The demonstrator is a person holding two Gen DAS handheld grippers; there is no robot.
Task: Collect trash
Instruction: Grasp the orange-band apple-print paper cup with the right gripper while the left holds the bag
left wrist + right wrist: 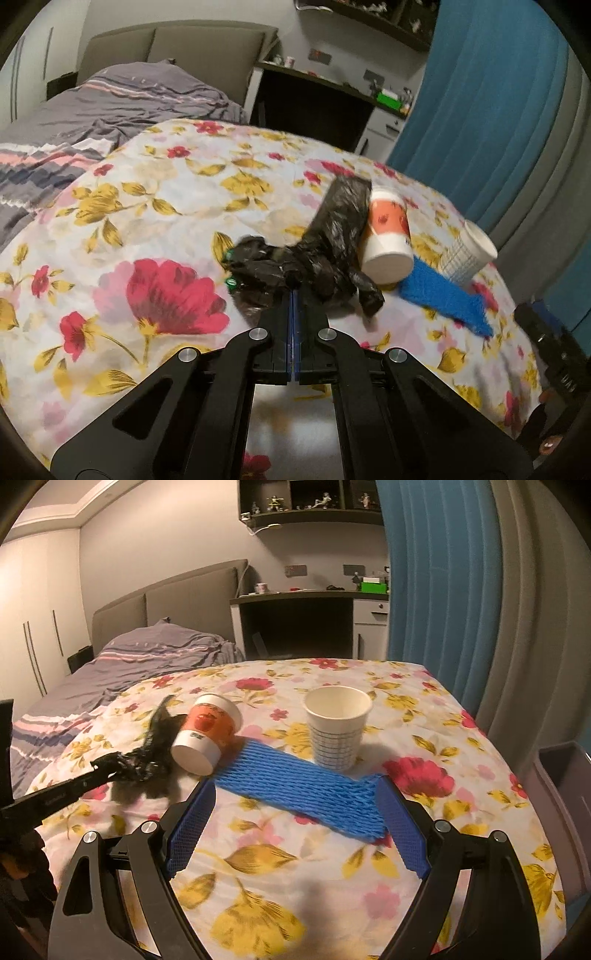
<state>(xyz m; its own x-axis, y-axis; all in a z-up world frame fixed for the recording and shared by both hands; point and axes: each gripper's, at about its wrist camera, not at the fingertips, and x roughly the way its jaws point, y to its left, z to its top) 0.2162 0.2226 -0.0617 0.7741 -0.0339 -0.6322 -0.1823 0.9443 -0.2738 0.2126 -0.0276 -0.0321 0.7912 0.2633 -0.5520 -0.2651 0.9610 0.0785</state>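
Left gripper (293, 282) pinching crumpled black plastic bag (332, 236); right gripper (295, 794) spread wide.
Blue foam net sleeve (303, 790) between right fingers; bare floral tablecloth (147, 206) at nine o'clock.

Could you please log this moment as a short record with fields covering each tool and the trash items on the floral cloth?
left tool: shut on black plastic bag
right tool: open, straddling blue foam net
orange paper cup: on its side, mouth toward the camera, beside the bag
white paper cup: upright, looks empty
surface: floral cloth
collected so far: cannot tell
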